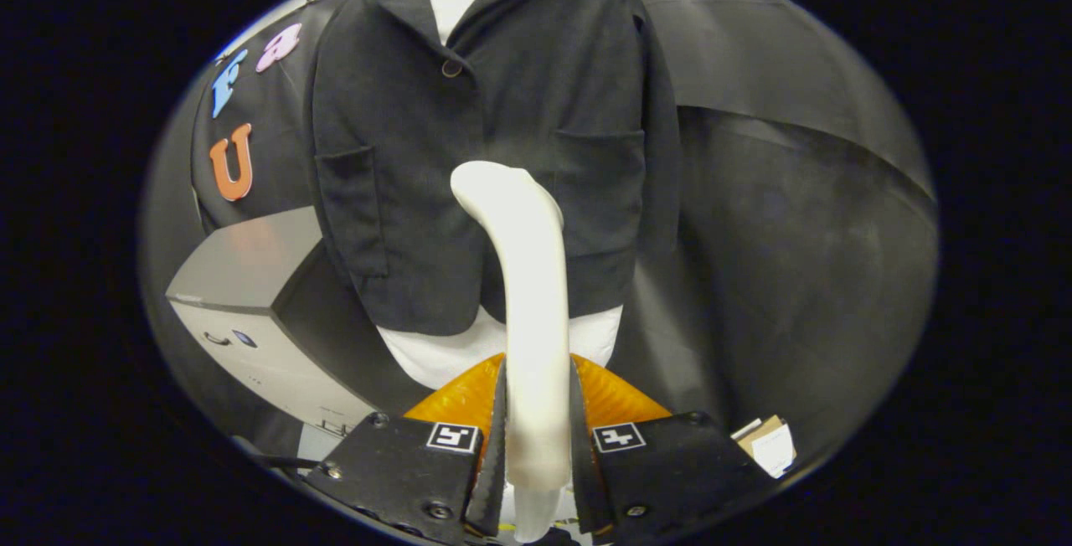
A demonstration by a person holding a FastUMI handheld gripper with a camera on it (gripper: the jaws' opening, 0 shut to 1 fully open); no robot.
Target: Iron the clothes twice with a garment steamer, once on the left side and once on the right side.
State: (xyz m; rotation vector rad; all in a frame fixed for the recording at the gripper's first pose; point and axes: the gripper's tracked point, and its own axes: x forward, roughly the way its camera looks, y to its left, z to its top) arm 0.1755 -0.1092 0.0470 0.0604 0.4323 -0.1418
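Note:
A dark jacket (502,110) hangs over a white shirt (456,349) straight ahead, with a button near its collar and a patch pocket on each side. My gripper (538,420) is shut on the white garment steamer (523,278), both fingers pressing its handle. The steamer rises between the fingers and curves forward, and its head sits at the jacket's middle, between the two pockets. I cannot tell whether the head touches the cloth. An orange part (615,395) of the steamer shows behind the fingers.
A grey box-like machine (251,295) stands to the left of the jacket, low down. Dark cloth covers the wall on the right. A small cardboard piece with white paper (766,441) lies beside the right finger.

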